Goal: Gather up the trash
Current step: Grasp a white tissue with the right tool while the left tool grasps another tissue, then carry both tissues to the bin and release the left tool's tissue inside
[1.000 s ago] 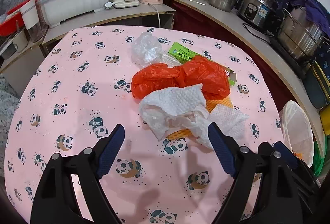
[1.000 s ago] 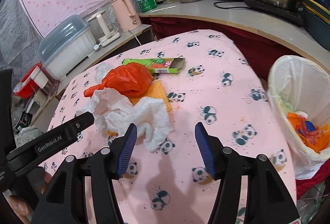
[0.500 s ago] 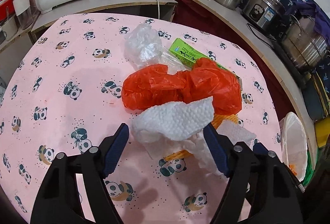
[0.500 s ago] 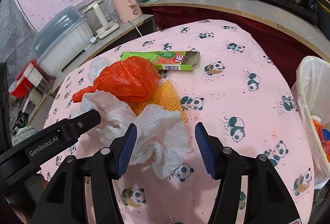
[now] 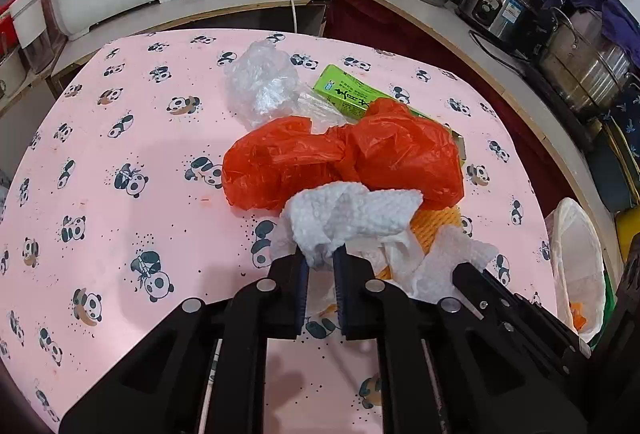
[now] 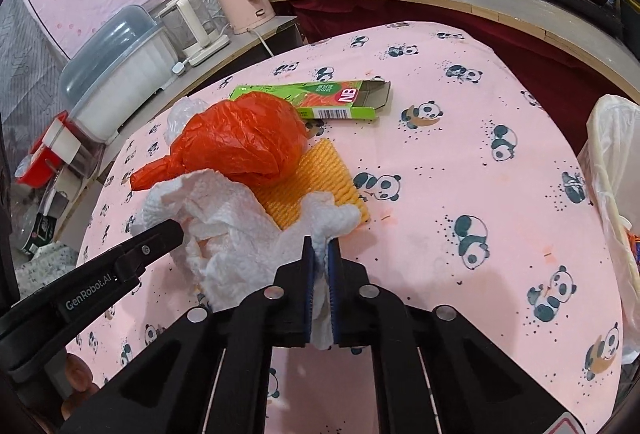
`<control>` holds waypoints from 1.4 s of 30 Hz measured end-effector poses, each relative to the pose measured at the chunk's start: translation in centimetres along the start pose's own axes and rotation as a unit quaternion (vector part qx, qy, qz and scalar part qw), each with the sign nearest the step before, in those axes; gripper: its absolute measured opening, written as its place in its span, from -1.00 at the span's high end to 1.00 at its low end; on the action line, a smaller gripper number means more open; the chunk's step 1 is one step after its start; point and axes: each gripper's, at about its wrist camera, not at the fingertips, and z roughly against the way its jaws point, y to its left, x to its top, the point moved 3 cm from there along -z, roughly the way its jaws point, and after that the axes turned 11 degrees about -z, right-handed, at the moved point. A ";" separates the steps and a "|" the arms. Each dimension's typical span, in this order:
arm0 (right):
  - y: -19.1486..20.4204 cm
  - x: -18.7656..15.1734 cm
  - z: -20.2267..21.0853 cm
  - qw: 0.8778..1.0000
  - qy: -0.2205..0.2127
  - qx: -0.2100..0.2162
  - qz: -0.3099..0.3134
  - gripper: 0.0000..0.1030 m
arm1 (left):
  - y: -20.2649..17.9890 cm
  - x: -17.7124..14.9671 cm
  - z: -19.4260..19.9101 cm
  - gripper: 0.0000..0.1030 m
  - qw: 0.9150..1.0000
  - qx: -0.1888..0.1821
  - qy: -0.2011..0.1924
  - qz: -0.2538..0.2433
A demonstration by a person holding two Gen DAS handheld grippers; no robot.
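Note:
A crumpled white paper towel lies at the near side of a trash pile on the pink panda tablecloth. My left gripper is closing its jaws, and the pads pinch the towel's left fold. My right gripper is closing too, gripping the towel's right corner. Behind the towel sit a red plastic bag, a yellow foam net, a green carton and a clear plastic bag.
A bin with a white liner stands off the table's right edge, with orange trash inside. Counters behind hold kettles, a dish box, pots and a rice cooker. Bare cloth stretches left and right of the pile.
Both grippers moved forward and down to the paper towel, then went from wide open to shut on it. The towel is bunched up between them.

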 end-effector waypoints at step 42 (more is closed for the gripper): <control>-16.9 2.4 16.2 0.981 -0.149 -0.027 -0.122 0.92 | -23.4 -1.3 7.0 0.89 0.977 -0.059 -0.055 -0.198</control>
